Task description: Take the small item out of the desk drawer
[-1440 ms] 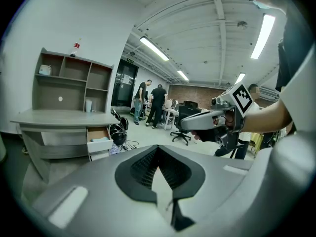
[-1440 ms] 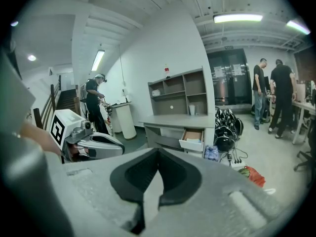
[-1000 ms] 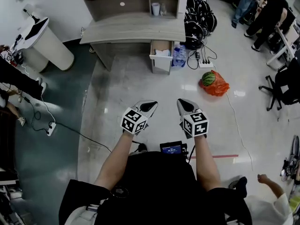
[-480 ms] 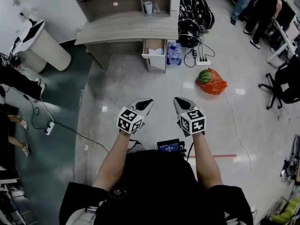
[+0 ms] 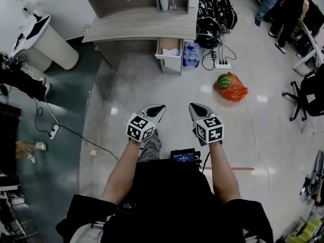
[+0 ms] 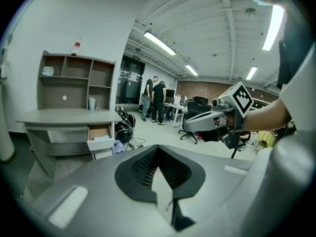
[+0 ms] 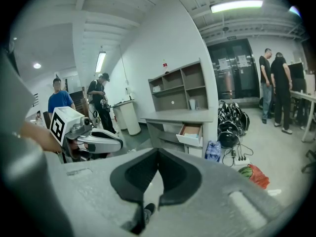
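Observation:
The grey desk stands at the far side of the floor, well ahead of both grippers. Its drawer under the right end is pulled open, with something pale lying in it, too small to make out. My left gripper and right gripper hover side by side over the floor in front of me, pointing toward the desk. Both are shut and hold nothing. The drawer shows left of the left gripper in its view. In the right gripper view the drawer sits above the right gripper.
A pack of water bottles, black bags and a power strip lie right of the drawer. A watermelon on an orange bag rests on the floor. A white cylinder stand is at the left, people at the far right.
Both grippers have moved slightly forward together with the person toward the desk, and a leg now shows below the left gripper. The jaws look the same.

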